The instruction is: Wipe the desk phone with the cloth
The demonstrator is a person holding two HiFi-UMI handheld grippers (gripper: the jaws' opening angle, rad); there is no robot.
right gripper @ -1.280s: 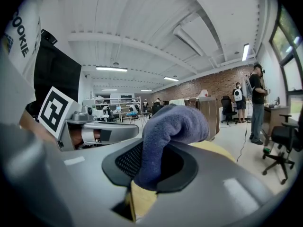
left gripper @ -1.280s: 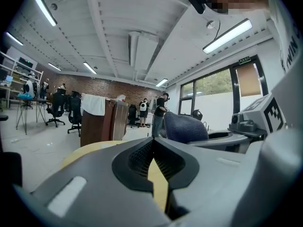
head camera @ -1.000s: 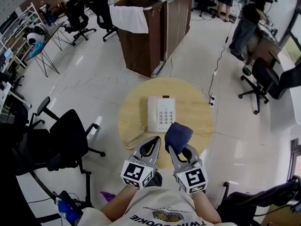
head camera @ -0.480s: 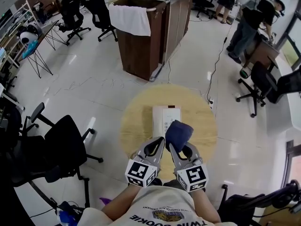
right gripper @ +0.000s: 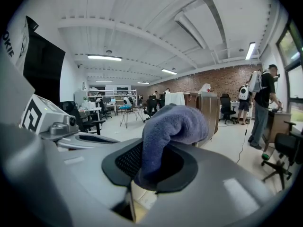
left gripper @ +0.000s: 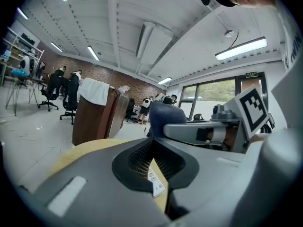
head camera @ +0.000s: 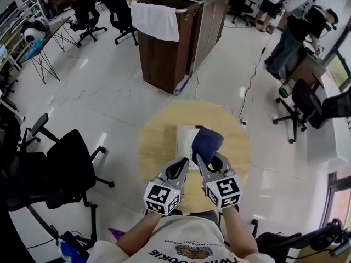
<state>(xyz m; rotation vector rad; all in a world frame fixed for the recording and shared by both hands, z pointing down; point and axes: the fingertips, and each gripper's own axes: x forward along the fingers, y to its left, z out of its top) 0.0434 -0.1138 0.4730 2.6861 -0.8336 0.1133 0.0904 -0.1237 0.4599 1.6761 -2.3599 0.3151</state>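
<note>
Pale glossy floor tiles are spreading around a round wooden table (head camera: 156, 147), which is standing just ahead of the person in the head view. On it a white phone (head camera: 184, 137) is lying flat near the middle, its right part being covered from above by a dark blue cloth (head camera: 207, 141). That cloth is bunching up out of the right gripper (head camera: 210, 163), whose jaws are clamping its lower end; in the right gripper view the cloth (right gripper: 171, 126) is rising from between the black pads and folding over forward, while the right gripper (right gripper: 151, 169) is pointing out across the office and a sliver of the phone (right gripper: 144, 198) is showing below. The left gripper (head camera: 184, 161) is hovering just beside the right one, over the near edge of the table, with nothing in it: in the left gripper view the left gripper (left gripper: 152, 145) is keeping its jaw tips pressed together, and through the small gap under them a few keys of the phone (left gripper: 156, 186) are showing against the wood. Behind the table a brown cabinet (head camera: 178, 43) is carrying a white towel (head camera: 157, 21) over its edge, a black chair (head camera: 63, 166) is standing to the left, and people (head camera: 293, 29) are working at the far right.
</note>
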